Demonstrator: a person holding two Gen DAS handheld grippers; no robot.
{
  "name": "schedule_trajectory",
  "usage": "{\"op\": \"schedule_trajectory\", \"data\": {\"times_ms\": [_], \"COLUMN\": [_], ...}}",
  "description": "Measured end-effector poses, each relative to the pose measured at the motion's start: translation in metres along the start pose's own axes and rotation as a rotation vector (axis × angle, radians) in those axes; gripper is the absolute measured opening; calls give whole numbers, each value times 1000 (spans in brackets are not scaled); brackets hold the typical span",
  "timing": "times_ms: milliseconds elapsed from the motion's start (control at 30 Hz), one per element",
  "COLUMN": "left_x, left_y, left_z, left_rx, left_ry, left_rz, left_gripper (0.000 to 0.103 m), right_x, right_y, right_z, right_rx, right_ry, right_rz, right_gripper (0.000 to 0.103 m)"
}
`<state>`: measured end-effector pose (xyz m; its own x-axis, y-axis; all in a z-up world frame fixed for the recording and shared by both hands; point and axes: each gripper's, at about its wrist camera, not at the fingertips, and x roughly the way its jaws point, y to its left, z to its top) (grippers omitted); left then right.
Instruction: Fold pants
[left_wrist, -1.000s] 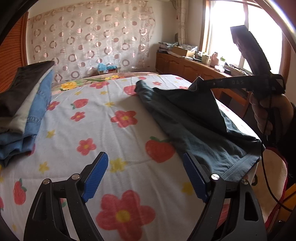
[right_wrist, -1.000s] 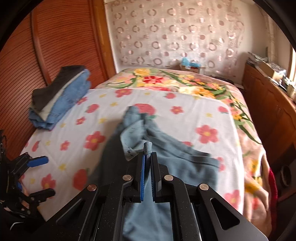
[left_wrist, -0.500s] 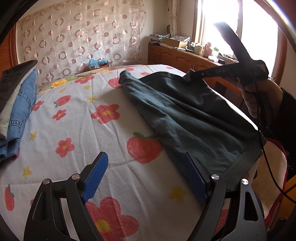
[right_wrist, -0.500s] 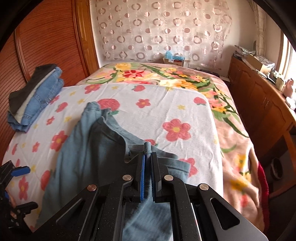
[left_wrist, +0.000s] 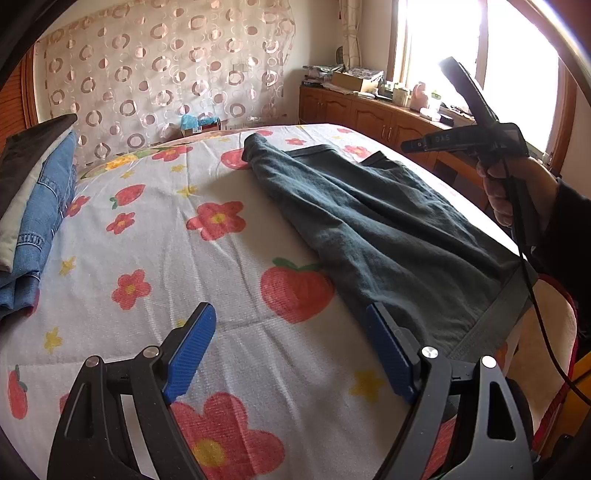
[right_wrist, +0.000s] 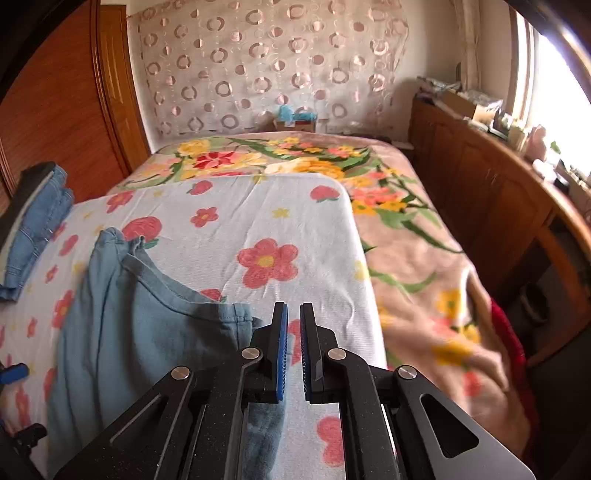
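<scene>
Lying spread on the right half of the white flower-and-strawberry bedsheet (left_wrist: 147, 243), the dark grey-blue cotton pants (left_wrist: 369, 221) had their waistband at the sheet's near edge. The left gripper (left_wrist: 290, 310) hung over the sheet's near part, jaws wide and empty. The right gripper (right_wrist: 293, 306) was pinched almost closed above the sheet, with no cloth visibly between its pads. Folded denim garments (left_wrist: 37, 206) were stacked at the sheet's left edge.
</scene>
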<state>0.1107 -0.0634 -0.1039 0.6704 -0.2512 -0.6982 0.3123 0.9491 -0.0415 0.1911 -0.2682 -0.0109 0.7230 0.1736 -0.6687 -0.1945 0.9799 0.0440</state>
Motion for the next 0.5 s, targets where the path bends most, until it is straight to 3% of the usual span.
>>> {"op": "schedule_trajectory", "data": {"times_ms": [33,67,100,167,500], "left_x": [0,1,2,4,5], "left_y": [0,0,-1,-2,-3], "left_z": [0,0,0,0,-1], "left_rx": [0,3,7,14,25], "left_ry": [4,12,21,33,48], "left_rz": [-2,0,2,5,7], "left_gripper": [84,84,84,84,84], "right_x": [2,3,3,5,24], "right_y": [1,3,3,4,2], "right_z": [0,0,1,0,5], "right_rx": [-8,-16,-20,-25,-101], "right_ry": [4,3,1,7,46], "right_rz": [13,32,48,99,111], "right_gripper": [6,12,27,35,35]}}
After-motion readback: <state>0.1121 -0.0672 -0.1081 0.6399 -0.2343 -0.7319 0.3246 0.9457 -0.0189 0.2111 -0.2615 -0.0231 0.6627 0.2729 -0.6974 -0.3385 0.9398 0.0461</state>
